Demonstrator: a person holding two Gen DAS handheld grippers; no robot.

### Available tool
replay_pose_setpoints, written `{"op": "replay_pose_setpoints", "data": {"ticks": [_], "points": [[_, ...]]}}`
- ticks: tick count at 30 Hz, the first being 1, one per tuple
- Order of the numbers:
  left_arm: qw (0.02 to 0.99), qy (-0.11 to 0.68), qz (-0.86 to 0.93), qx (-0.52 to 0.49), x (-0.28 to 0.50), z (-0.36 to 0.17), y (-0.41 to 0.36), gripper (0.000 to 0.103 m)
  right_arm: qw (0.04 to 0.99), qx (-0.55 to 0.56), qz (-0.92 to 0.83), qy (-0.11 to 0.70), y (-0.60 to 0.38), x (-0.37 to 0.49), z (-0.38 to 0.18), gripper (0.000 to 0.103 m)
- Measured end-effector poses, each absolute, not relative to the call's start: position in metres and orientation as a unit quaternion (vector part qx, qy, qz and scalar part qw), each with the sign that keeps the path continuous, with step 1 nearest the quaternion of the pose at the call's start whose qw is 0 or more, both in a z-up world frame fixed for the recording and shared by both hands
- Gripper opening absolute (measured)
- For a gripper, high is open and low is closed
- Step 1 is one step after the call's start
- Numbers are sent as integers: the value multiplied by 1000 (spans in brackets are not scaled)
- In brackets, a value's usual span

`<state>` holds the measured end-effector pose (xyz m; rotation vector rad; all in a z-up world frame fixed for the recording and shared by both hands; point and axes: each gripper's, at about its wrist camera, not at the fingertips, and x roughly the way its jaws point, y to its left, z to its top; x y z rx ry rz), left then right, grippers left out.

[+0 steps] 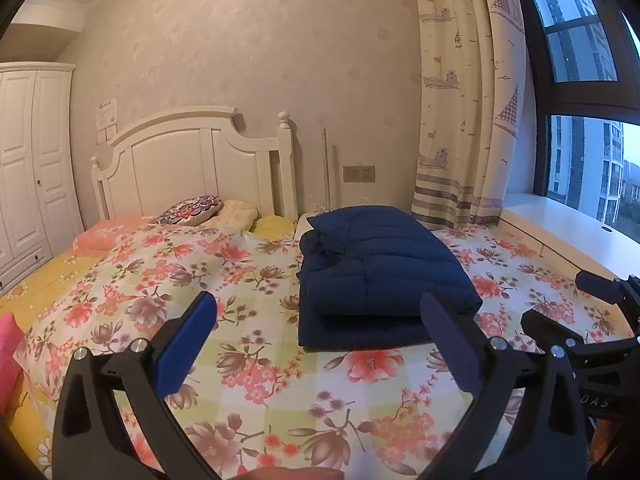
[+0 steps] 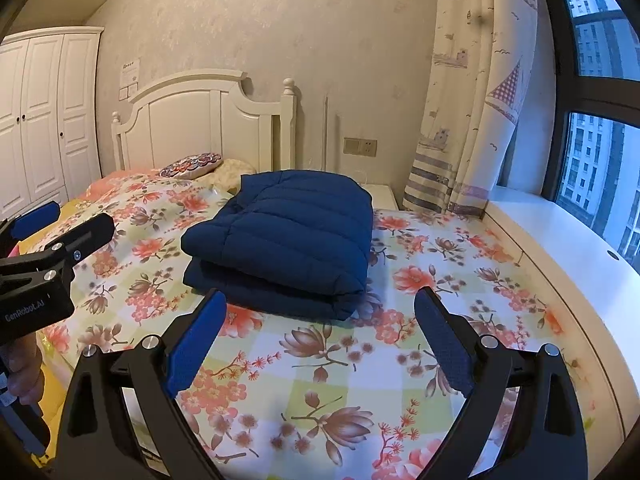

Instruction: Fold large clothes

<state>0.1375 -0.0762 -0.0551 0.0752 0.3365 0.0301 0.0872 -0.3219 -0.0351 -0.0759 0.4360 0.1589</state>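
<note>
Navy quilted jacket (image 1: 380, 268) lies folded into a compact stack on the floral bed (image 1: 240, 380), untouched by my left tool (image 1: 316, 344) and right tool (image 2: 320, 336), both wide and empty; I judge only squaring loose edges remains.

left gripper (image 1: 316, 320): black curved frame, blue ribbed pads, silver screws | right gripper (image 2: 320, 316): same black frame, blue pads, silver screws | white "GenRobot.AI" lettering on the left body | bare-skinned hand (image 2: 26, 376) underneath
</note>
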Motion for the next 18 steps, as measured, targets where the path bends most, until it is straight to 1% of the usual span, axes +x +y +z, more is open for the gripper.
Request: {"op": "replay_pose_setpoints", "data": {"ticks": [18], "points": [[985, 170, 12, 39, 135, -56, -75, 101, 972, -31, 82, 219, -323, 86, -35, 91]]}}
